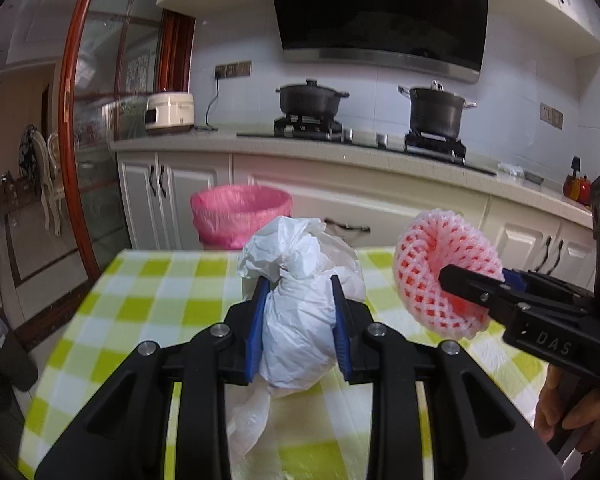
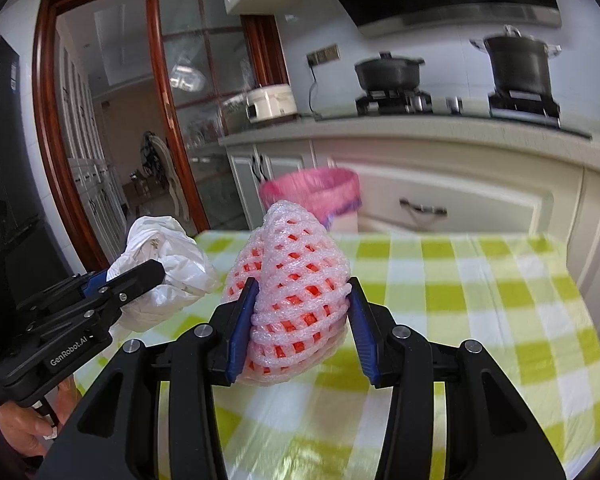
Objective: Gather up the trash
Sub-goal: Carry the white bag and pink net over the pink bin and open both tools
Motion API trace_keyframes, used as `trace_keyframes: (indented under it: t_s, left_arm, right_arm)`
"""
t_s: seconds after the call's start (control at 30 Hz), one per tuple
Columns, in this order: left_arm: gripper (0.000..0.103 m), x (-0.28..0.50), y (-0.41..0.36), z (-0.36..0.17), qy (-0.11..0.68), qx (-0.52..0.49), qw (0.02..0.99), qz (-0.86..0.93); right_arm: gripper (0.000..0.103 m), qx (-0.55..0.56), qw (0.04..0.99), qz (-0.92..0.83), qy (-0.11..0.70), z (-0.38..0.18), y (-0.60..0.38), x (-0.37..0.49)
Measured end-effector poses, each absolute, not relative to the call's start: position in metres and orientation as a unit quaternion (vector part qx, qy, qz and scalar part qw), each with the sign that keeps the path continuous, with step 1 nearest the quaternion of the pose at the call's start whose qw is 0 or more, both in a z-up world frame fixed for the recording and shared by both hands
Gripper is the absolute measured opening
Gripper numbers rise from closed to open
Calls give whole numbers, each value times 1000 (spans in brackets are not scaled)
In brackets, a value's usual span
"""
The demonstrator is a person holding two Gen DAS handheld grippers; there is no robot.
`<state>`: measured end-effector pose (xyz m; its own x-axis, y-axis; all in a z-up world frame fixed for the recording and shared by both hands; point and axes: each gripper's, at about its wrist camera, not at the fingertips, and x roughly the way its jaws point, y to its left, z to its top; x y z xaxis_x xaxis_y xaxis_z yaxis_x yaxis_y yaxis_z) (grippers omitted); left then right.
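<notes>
Nearest the left wrist camera, left gripper (image 1: 300,300) clamped on a crumpled white plastic bag (image 1: 300,320), blue pads pressed into both sides, the bag bulging above the fingers and a loose tail hanging down toward the checked tablecloth (image 1: 148,312). From the right wrist view, same gripper (image 2: 140,280) seen side-on at lower left, "GenRobot.AI" readable in white on its black body, white plastic bag (image 2: 168,264) bunched at its tip, lifted clear of the cloth. A hand visible under its handle at the frame's bottom left.

Right gripper (image 2: 300,308) closed on a pink foam fruit net (image 2: 300,280), blue pads squeezing the mesh from left and right, the net rising to a folded peak above the fingers. From the left wrist view, right gripper (image 1: 480,288) entering from the right edge, letters "DAS" legible on its black housing, pink foam fruit net (image 1: 440,272) showing as an open ring held above the table, just beside the bag but apart from it.

Below both, green, white and yellow checked tablecloth (image 2: 460,300) covering the table.

Beyond the table's far edge, a bin lined with a pink bag (image 1: 240,212), standing on the floor against the white cabinets (image 1: 172,188); pink-lined bin (image 2: 316,192) blurred in the right view.

Farther back, a pale countertop with a cream rice cooker (image 1: 170,112) plugged into the wall, two dark lidded pots (image 1: 310,98) on a gas hob, a black range hood (image 1: 380,12) overhead. Writing on the cooker too small to read
</notes>
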<state>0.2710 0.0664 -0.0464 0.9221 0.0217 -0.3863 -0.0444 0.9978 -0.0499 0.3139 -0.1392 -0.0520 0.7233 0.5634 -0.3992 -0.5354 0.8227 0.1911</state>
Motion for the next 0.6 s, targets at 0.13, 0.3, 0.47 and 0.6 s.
trace_keyframes:
  t_s: [0.13,0.3,0.47,0.6]
  left_arm:
    - [29,290,79,-26,179,-34,983,21]
    - [29,318,91,-2,158,-25,987,24]
    - [29,359,107,20,144,-19,989,25]
    - [29,397,122,34,136,-18,990,24]
  right_arm:
    - [43,28,932,301,202,-29,-134,333]
    - [43,18,933,309,186,-8,-120,365]
    - [43,11,934,312,173,8,-103,407]
    - [43,10,934,316,168,18,-89,441]
